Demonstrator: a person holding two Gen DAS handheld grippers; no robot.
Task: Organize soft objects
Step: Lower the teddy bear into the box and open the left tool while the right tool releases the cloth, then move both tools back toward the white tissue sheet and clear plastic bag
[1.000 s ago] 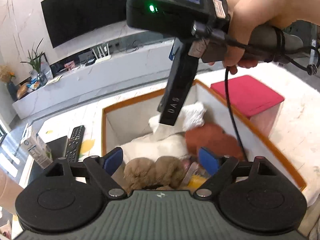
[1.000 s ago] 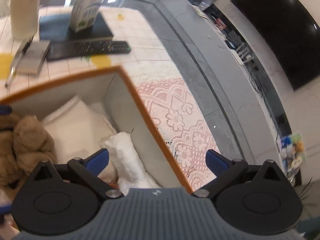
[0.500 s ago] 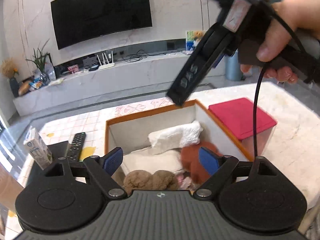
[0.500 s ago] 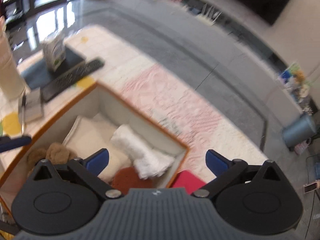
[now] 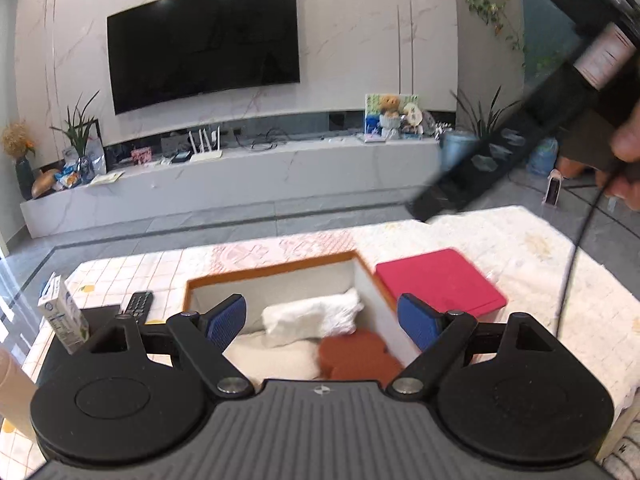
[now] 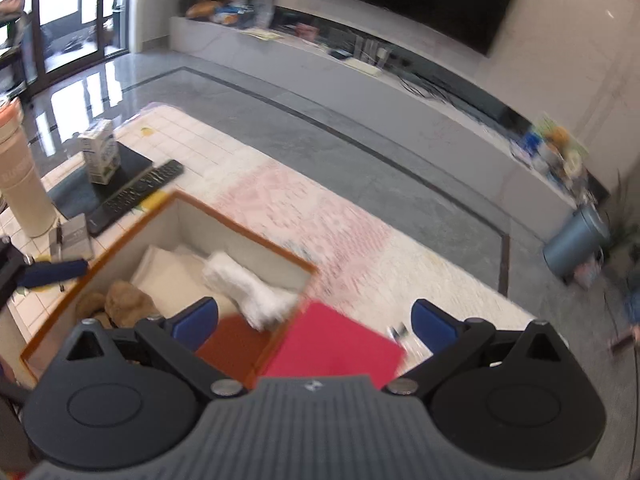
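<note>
An orange-rimmed storage box (image 5: 276, 270) (image 6: 240, 230) sits on the table with soft things inside: a rolled white towel (image 5: 312, 314) (image 6: 248, 288), a cream cushion (image 5: 276, 356) (image 6: 176, 276), a rust-brown plush (image 5: 356, 354) (image 6: 236, 340) and a tan plush (image 6: 124, 304). My left gripper (image 5: 322, 318) hovers open above the box, holding nothing. My right gripper (image 6: 314, 320) is open and empty too, raised over the box's right end. The right gripper's body (image 5: 520, 136) crosses the upper right of the left wrist view, blurred. One left fingertip (image 6: 56, 272) shows at the box's left side.
A red box (image 5: 440, 284) (image 6: 336, 344) stands against the storage box's right side. Left of it lie a remote (image 6: 136, 192), a milk carton (image 6: 100, 156) on a dark book, a cream tumbler (image 6: 20, 184) and a notebook. A TV console lies beyond the floor.
Both grippers have risen and pulled back from the box. The right gripper lifted up and out to the right of the left view. The soft things in the box stayed put.
</note>
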